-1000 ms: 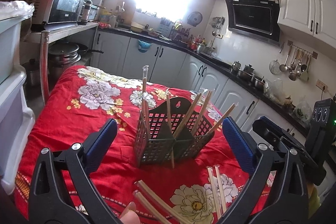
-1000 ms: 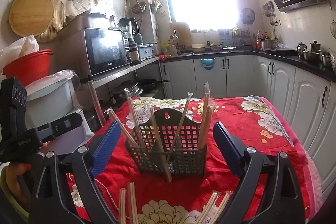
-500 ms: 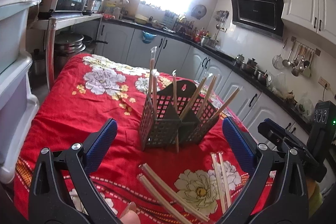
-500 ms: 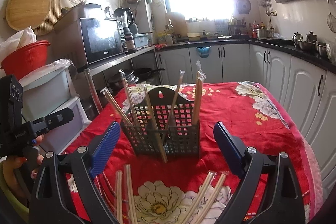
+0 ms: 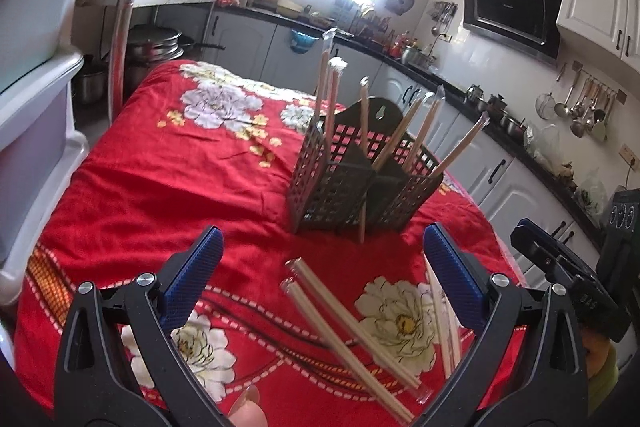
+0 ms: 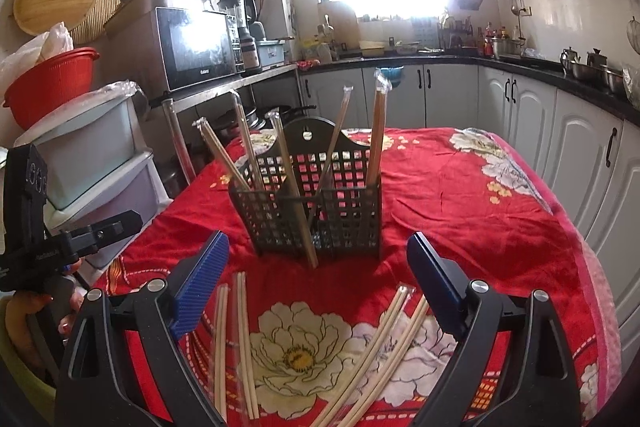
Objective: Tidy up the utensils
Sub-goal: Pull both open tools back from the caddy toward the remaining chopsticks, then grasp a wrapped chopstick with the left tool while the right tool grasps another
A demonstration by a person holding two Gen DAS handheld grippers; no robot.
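A dark mesh utensil basket (image 5: 362, 187) (image 6: 316, 209) stands on the red flowered tablecloth (image 5: 160, 179) (image 6: 460, 195), holding several wrapped chopstick pairs upright. More wrapped chopsticks lie flat on the cloth in front of it: two pairs (image 5: 352, 339) (image 6: 384, 351) on one side and another two (image 5: 442, 319) (image 6: 234, 339) on the other. My left gripper (image 5: 320, 275) is open, hovering above the flat chopsticks with nothing between its blue pads. My right gripper (image 6: 316, 283) is open too, short of the basket and above the loose pairs.
Stacked plastic bins (image 6: 92, 163) and a microwave shelf (image 6: 192, 47) stand off the table's left side. White cabinets (image 6: 580, 147) and a black counter run along the right. The other gripper and a hand (image 6: 44, 239) show at the view's left edge.
Both grippers have pulled back and tilted down from the basket, so more of the flat chopsticks on the cloth now show. Both stay open and empty.
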